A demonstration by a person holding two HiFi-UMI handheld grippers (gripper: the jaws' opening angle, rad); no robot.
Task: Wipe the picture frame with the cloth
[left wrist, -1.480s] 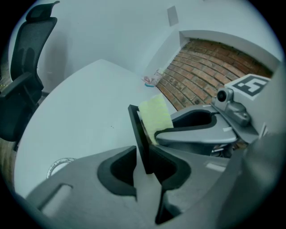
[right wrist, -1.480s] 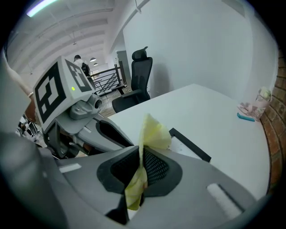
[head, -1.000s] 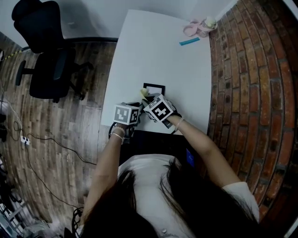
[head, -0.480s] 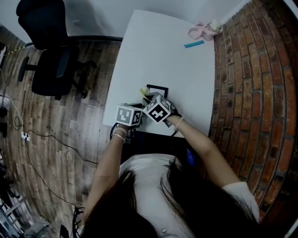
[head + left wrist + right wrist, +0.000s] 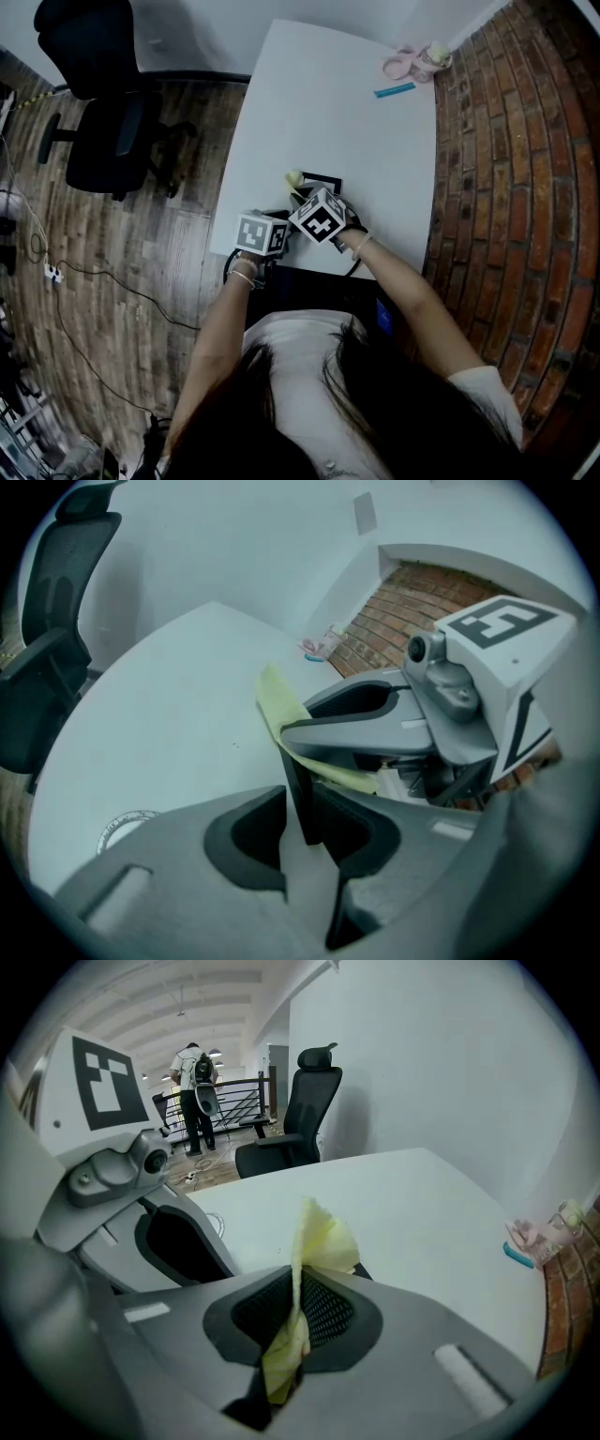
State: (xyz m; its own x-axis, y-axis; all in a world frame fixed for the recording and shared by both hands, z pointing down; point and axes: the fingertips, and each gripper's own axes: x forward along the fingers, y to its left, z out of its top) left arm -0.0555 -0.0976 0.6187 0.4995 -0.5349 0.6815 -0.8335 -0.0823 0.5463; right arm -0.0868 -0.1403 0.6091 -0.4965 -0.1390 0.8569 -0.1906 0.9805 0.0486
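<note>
Yellow cloth (image 5: 323,1241) points upward from right tool (image 5: 291,1330).

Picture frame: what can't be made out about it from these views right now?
Head view: the right gripper covers much of the picture frame.
Left gripper view: only the frame's edge shows, clamped in the left gripper; its face is hidden.
Right gripper view: the cloth blocks the frame; contact unclear.
</note>
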